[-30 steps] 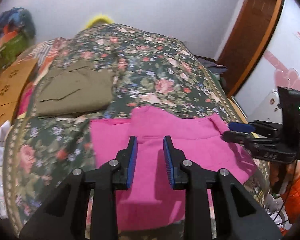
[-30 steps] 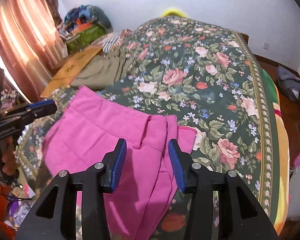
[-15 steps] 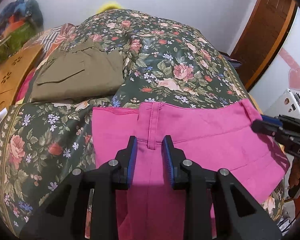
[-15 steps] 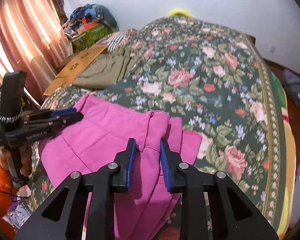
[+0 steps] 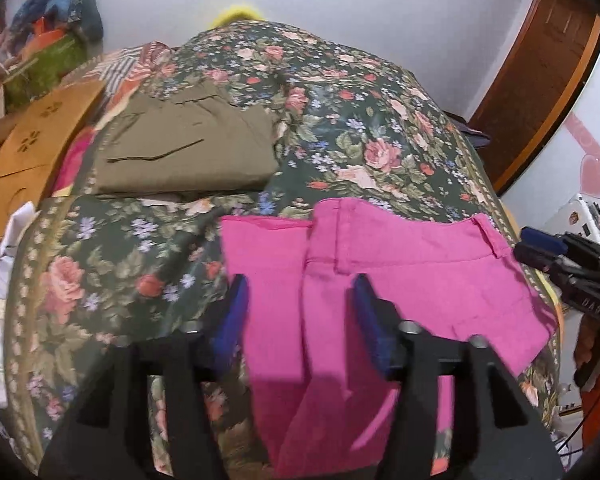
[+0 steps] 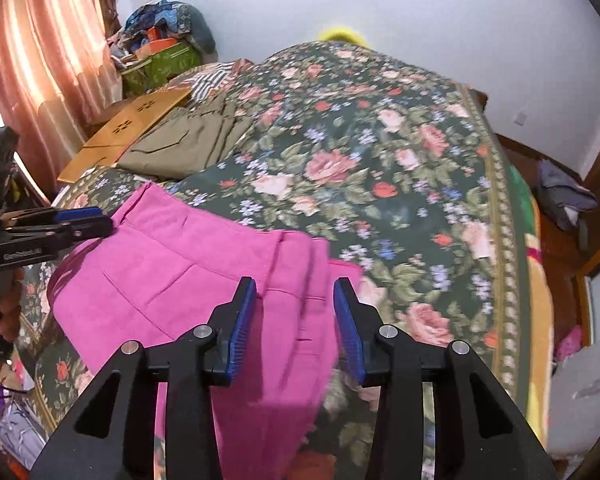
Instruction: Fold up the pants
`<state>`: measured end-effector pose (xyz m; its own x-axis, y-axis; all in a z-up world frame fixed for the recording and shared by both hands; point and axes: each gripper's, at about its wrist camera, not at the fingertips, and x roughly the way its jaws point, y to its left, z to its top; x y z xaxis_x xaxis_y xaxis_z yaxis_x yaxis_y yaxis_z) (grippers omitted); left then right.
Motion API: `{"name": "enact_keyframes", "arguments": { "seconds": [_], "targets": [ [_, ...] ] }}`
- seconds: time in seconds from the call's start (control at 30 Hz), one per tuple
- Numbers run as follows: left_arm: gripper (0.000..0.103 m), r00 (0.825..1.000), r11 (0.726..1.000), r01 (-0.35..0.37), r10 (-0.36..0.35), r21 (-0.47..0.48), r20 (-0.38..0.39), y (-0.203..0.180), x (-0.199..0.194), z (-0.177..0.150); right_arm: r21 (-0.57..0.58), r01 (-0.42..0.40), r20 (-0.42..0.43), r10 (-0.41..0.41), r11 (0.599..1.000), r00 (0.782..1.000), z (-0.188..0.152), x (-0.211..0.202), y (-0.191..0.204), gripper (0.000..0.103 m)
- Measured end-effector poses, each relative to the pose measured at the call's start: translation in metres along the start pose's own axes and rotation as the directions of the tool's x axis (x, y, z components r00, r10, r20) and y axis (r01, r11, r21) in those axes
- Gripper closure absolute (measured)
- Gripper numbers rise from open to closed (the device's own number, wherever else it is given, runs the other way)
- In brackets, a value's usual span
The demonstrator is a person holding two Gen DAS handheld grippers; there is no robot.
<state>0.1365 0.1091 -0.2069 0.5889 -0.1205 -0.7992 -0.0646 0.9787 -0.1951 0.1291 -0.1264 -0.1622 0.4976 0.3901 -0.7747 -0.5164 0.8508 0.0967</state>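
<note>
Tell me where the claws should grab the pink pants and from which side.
Take the pink pants by the waistband, one open claw near each end, coming in from the near bed edge. It is the flat, firm top edge; the legs hang off the bed.

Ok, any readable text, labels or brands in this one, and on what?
"DAS": white letters on the black body of the right gripper; the rest is cut off.
"GenRobot.AI", probably: white print on the black body of the left gripper, blurred.
Stickers on the white appliance: too small to read.
</note>
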Motion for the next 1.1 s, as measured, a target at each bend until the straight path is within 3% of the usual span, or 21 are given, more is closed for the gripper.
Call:
{"name": "enact_keyframes", "arguments": {
  "seconds": [0.03,0.1,0.2,0.47,0.53,0.67,0.73,0.83,0.97,1.1],
  "targets": [
    [0.031,1.000,1.000,-0.003,0.003,-0.006,-0.006,0.002,-0.002,-0.001,0.007,-0.003,0.002,0.003,1.000,1.000,0.000,-0.004,-0.003,0.066],
    [0.029,1.000,1.000,0.015,-0.015,-0.021,-0.019,0.004,-0.005,-0.005,0.035,-0.019,0.001,0.018,0.999,1.000,-0.002,-0.011,-0.008,0.061],
    [0.020,0.998,0.998,0.048,-0.050,-0.043,-0.044,0.005,-0.005,-0.010,0.078,-0.049,0.002,0.049,0.996,0.999,-0.008,-0.015,-0.013,0.048],
    [0.016,0.992,0.994,0.071,-0.079,-0.083,-0.097,0.007,0.020,-0.021,0.148,-0.108,-0.092,0.123,0.983,0.988,-0.029,0.010,-0.015,0.041],
    [0.015,0.992,0.993,0.073,-0.082,-0.091,-0.095,0.009,0.024,-0.023,0.172,-0.116,-0.092,0.133,0.978,0.987,-0.032,0.014,-0.020,0.033],
    [0.014,0.988,0.985,0.107,-0.121,-0.137,-0.099,0.014,0.034,-0.027,0.210,-0.149,-0.093,0.172,0.966,0.981,-0.035,0.020,-0.028,0.032],
    [0.022,0.982,0.976,0.134,-0.154,-0.171,-0.107,0.018,0.036,-0.028,0.208,-0.159,-0.083,0.179,0.965,0.980,-0.037,0.021,-0.027,0.033],
    [0.037,0.974,0.965,0.180,-0.203,-0.191,-0.103,0.018,0.033,-0.028,0.204,-0.186,-0.072,0.204,0.961,0.976,-0.036,0.020,-0.025,0.043],
    [0.054,0.976,0.972,0.180,-0.195,-0.150,-0.094,0.008,0.028,-0.024,0.205,-0.212,-0.059,0.229,0.956,0.972,-0.033,0.021,-0.023,0.060],
    [0.070,0.983,0.982,0.159,-0.167,-0.098,-0.081,-0.003,0.023,-0.020,0.184,-0.204,-0.050,0.217,0.961,0.975,-0.030,0.019,-0.017,0.067]
  ]
}}
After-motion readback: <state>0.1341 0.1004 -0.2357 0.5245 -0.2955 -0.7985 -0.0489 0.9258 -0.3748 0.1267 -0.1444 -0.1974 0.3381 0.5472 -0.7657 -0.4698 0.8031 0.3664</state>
